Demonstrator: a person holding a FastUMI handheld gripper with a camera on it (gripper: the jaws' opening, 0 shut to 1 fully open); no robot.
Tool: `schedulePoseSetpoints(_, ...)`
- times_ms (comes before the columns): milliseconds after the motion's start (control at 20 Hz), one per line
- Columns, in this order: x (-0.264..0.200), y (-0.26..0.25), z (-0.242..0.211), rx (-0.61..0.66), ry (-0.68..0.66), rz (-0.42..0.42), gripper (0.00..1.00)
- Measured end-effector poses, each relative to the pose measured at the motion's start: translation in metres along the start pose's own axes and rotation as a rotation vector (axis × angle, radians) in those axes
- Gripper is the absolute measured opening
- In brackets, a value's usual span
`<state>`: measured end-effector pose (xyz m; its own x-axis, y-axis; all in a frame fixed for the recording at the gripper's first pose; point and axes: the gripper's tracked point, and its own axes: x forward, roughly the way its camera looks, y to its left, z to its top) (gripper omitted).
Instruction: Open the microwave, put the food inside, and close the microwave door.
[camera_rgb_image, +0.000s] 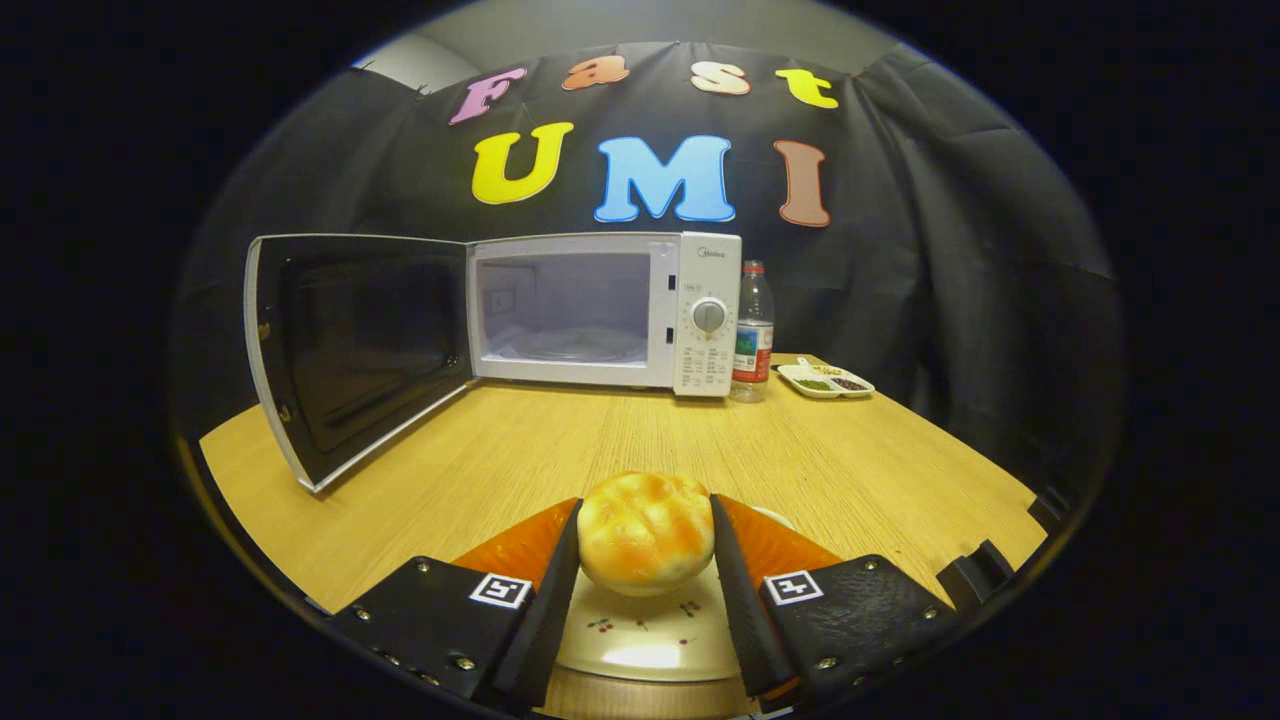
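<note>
The claw (645, 535) pinched a round golden bread roll (645, 530), one finger pressed against each side of it. The roll sat between the fingers, above a pale plate (640, 640) printed with small cherry motifs; whether the roll touched the plate or hung just over it could not be told. The plate lay on the wooden bench (520, 450), under and between the fingers.

Well beyond the claw, at the far side of the bench, stood a white microwave (605, 310). Its door (350, 350) was swung fully open to the left of the claw's line, dark inner face turned toward the claw, lower corner reaching out over the bench. The cavity showed lit and pale, with a glass turntable (580, 345) on its floor. A round dial (709, 315) sat on the control panel at the oven's right.

Just beside the microwave's right side stood a clear plastic bottle (753, 335) with a red cap and a coloured label. Farther right, near the bench's far corner, lay a white divided dish (826, 380) holding small dark and green portions. Black cloth hung behind everything.
</note>
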<state>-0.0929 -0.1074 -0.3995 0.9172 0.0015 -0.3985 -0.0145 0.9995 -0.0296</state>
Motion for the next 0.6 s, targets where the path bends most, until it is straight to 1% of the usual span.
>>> schedulePoseSetpoints(250, 0.014, 0.033, 0.047, -0.013, -0.045, 0.068, 0.7)
schedulePoseSetpoints(450, 0.038, 0.061, 0.078, 0.003, -0.069, 0.103, 0.7)
schedulePoseSetpoints(500, 0.045, 0.066, 0.085, -0.014, -0.077, 0.101, 0.7)
schedulePoseSetpoints(600, 0.065, 0.072, 0.098, -0.088, -0.092, 0.078, 0.7)
